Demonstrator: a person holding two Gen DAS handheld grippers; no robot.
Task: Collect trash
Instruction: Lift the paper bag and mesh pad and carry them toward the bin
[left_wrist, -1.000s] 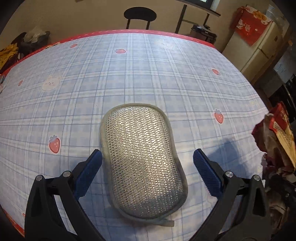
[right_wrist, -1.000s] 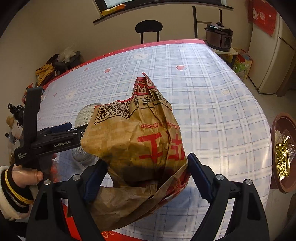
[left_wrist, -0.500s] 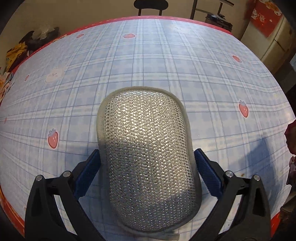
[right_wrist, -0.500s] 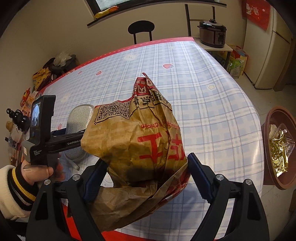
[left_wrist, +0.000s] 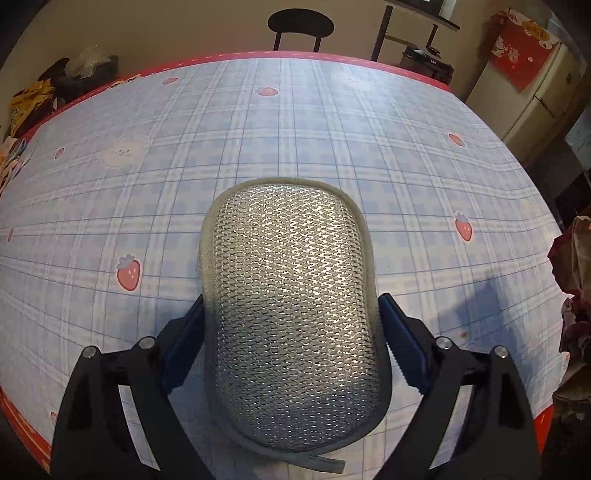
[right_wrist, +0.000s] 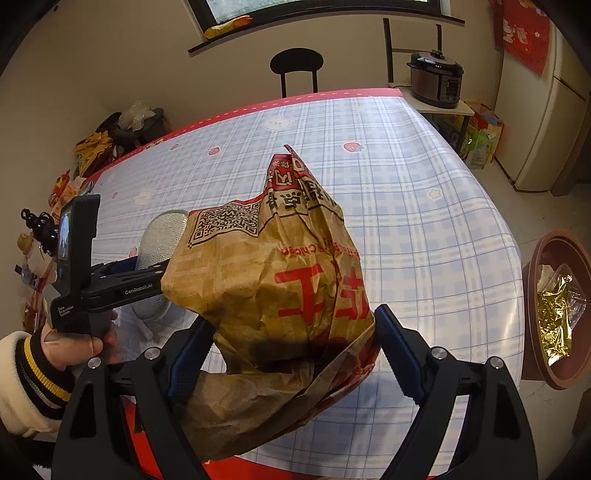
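A silver mesh scrubbing pad (left_wrist: 291, 314) with a grey rim lies on the blue plaid tablecloth (left_wrist: 332, 147). My left gripper (left_wrist: 291, 343) straddles it, blue pads touching both its sides. The pad's far end shows in the right wrist view (right_wrist: 162, 236), with the left gripper (right_wrist: 122, 280) beside it. My right gripper (right_wrist: 291, 354) is shut on a crumpled brown paper food bag (right_wrist: 273, 280) with red print, held above the table's near edge.
A brown bin (right_wrist: 554, 314) holding gold foil trash stands on the floor to the right of the table. A black chair (right_wrist: 295, 70) stands behind the table, a rice cooker (right_wrist: 436, 79) on a side stand, a fridge (right_wrist: 546, 110) at right.
My left gripper moved forward over the pad and its jaws closed in against the pad's sides. My right gripper kept hold of the bag and lifted slightly back.
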